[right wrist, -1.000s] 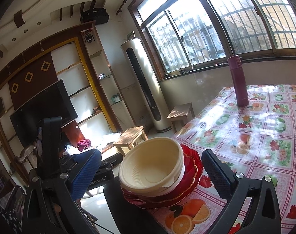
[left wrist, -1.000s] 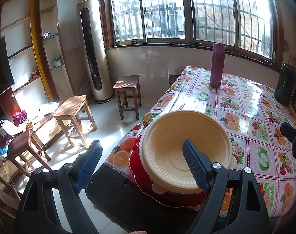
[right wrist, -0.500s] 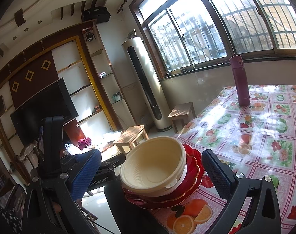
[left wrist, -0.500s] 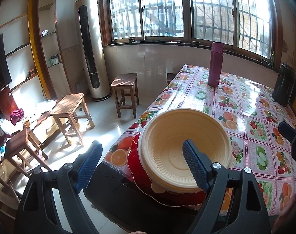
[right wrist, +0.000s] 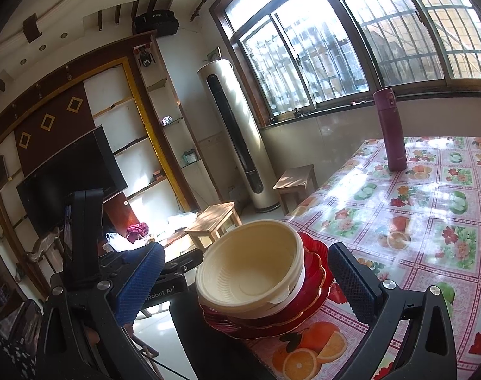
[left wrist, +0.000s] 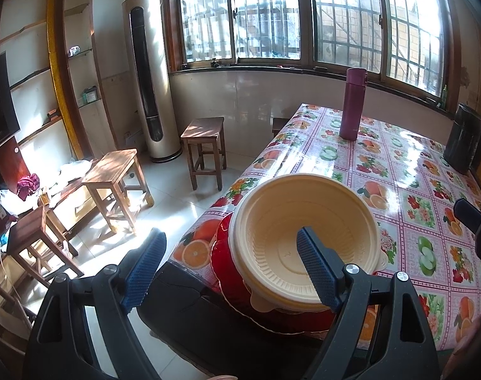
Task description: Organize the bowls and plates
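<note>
Cream bowls (left wrist: pixel 303 240), nested, sit on stacked red plates (right wrist: pixel 310 304) at the near corner of the counter (left wrist: pixel 398 171), on its fruit-print cloth. Left gripper (left wrist: pixel 228 269): fingers spread wide, empty, above the stack's edge. Right gripper (right wrist: pixel 246 280): fingers wide either side of the stack, not touching. Purple flask (left wrist: pixel 352 104) stands upright, well apart.

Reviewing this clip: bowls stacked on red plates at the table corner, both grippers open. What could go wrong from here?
1. The bowls and plates sit at the very corner of the table; a nudge could push them off.
2. The bowls look tilted on the plates, so lifting the plates might slide them.
3. The left gripper and right gripper both face the stack and could collide.
</note>
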Tool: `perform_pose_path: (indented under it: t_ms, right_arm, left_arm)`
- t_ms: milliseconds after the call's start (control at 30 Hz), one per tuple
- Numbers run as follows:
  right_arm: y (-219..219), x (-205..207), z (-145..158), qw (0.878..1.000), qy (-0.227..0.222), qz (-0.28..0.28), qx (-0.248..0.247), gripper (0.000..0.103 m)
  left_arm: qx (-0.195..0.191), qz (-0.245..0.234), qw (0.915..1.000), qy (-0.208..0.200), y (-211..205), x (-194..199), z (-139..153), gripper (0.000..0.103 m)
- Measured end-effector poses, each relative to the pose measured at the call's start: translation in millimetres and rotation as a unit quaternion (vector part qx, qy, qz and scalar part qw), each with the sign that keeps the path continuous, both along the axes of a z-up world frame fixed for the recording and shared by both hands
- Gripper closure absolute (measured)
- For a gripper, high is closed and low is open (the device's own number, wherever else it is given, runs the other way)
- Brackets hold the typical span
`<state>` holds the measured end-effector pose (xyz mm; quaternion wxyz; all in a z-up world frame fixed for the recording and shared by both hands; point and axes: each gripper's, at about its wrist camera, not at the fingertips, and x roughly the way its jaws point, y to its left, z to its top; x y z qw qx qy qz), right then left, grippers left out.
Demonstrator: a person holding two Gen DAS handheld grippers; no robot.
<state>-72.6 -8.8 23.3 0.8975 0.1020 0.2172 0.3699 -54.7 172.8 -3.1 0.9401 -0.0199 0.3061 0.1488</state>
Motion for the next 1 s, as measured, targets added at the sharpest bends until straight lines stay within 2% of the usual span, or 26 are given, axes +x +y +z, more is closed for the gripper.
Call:
perform_pose_path:
  t_ms: [1000]
  right_arm:
    - [3.6, -1.9, -0.9, 1.000, 0.003, 0.000, -0.004, 0.000]
  left_arm:
    - [-0.008, 0.007, 0.9999, 0.006, 2.9, -4.4, -7.6, 0.018]
